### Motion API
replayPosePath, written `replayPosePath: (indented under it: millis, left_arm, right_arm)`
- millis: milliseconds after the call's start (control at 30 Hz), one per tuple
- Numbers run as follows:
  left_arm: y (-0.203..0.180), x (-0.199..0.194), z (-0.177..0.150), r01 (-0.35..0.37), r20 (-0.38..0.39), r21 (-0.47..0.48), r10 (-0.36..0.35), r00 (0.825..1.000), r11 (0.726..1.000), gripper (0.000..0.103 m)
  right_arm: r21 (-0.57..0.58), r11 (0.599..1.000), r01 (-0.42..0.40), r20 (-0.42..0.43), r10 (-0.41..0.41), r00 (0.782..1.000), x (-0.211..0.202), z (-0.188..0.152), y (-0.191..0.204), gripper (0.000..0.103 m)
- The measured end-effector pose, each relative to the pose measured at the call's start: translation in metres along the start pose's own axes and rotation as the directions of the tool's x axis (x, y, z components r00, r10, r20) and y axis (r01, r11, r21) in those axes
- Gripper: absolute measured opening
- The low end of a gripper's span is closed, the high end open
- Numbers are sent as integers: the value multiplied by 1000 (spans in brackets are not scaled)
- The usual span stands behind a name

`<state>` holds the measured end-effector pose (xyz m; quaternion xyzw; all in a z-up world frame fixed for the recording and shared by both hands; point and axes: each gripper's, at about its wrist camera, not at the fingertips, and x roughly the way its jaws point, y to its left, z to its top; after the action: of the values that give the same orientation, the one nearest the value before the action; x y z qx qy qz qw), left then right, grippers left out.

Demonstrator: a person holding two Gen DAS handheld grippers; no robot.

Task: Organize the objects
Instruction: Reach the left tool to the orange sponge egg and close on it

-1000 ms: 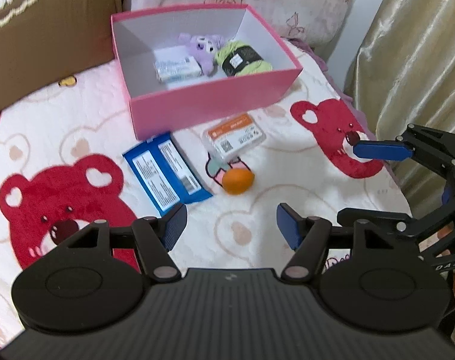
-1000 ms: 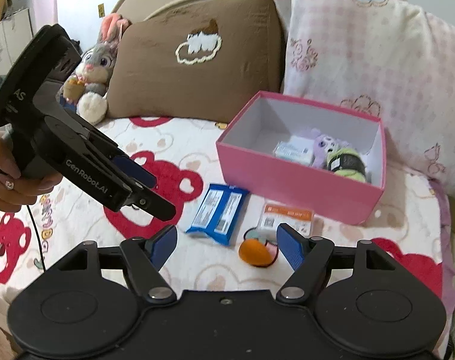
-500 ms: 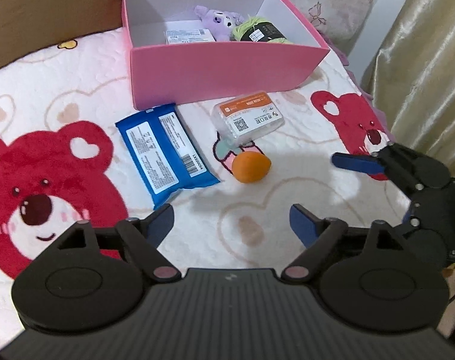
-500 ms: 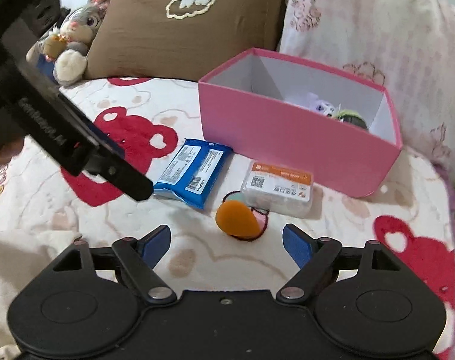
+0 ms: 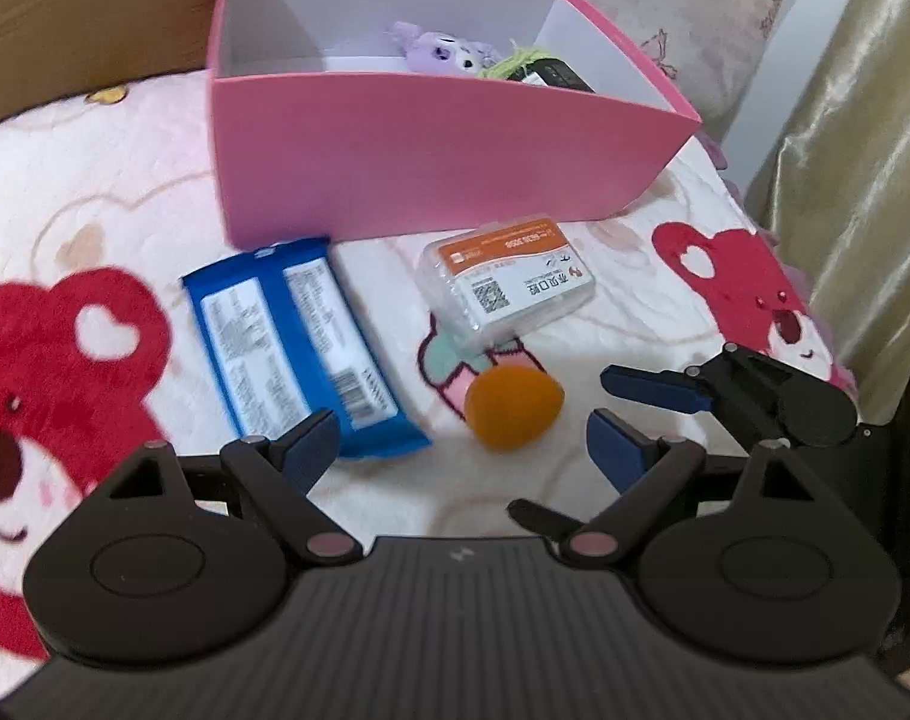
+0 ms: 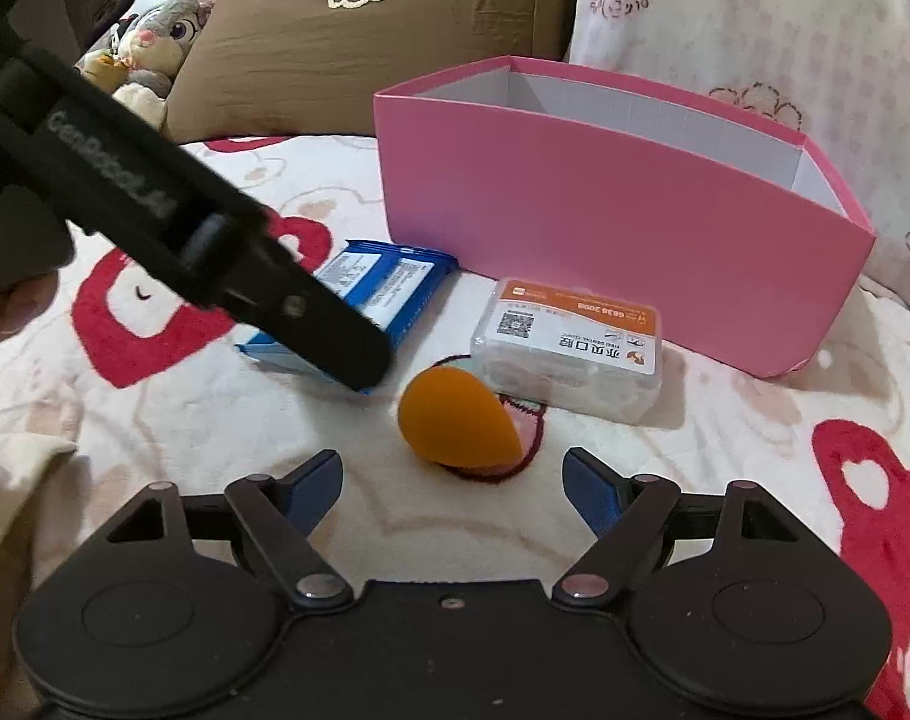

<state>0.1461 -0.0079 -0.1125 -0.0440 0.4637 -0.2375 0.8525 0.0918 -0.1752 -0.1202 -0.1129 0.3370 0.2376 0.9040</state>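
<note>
- While your left gripper (image 5: 464, 447) hangs over the blanket (image 5: 125, 192), its jaws are opening and nothing sits between the pads; the blue packet (image 5: 299, 348) lies under its left finger and the orange sponge (image 5: 512, 405) just ahead of the gap.
- Your right gripper (image 6: 452, 483) has its jaws closing a little yet well apart, with nothing pressed between them; the orange sponge sits just in front of the gap, close to centred.
- Beyond the sponge, the clear plastic case (image 6: 566, 351) with the orange label nearly touches it and lies near the front wall of the pink box (image 6: 605, 228).
- As for progress, I judge you partly done: a purple plush toy (image 5: 440, 51) and a ball of green yarn (image 5: 530, 66) already lie inside the box, while the packet, sponge and case are left on the blanket.
- Around you, a brown cushion (image 6: 365, 42), a floral pillow (image 6: 755, 12) and a grey plush rabbit (image 6: 158, 39) sit behind the box, and a curtain (image 5: 863, 120) hangs at the right.
- Watch the crowding: both grippers converge on the same small patch, the left one's finger crossing over the packet in the right camera's view, so they could collide.
</note>
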Motion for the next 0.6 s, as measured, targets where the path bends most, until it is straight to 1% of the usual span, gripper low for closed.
replayPosePath:
  millis: [100,167,300,367,433,500,533,567,600]
  left_arm:
    - [-5,15,1,5,-12,23,-4,1000,1000,89]
    - [-8,24,0,3,-22,49,-2,1000,999,88]
    - [-19,29,-4,-24,1,144,24,1000,989,86]
    - [-20,30,-6,-38,22,146,35,999,988,84]
    - [-19,31,-6,-38,33,132,34,999,991,73]
    - [-16,33,-6,-21,35,112,17,999,993,54]
    - [-15,34,-5,-4,27,93,2,1000,996,50]
    - [-13,35,-5,23,14,67,-24,1000,998,43]
    - [-11,36,-5,51,1,39,-51,999,998,37]
  right_arm:
    - [5,1000,-15,-8,15,1000,6,-2,-1,83]
    - [34,999,-30,-20,31,999,9,-4,-3,84]
    - [98,994,-45,-14,47,999,13,-6,-7,84]
    - [112,992,-49,-15,51,999,15,-6,-9,84]
    - [119,991,-54,-11,55,998,14,-5,-10,83]
    - [126,991,-48,-7,49,999,14,-4,-11,74]
    - [128,991,-44,-7,45,999,13,-3,-12,64]
    - [128,991,-41,-10,43,999,13,-2,-13,54]
    - [126,991,-37,-11,39,999,11,-1,-12,51]
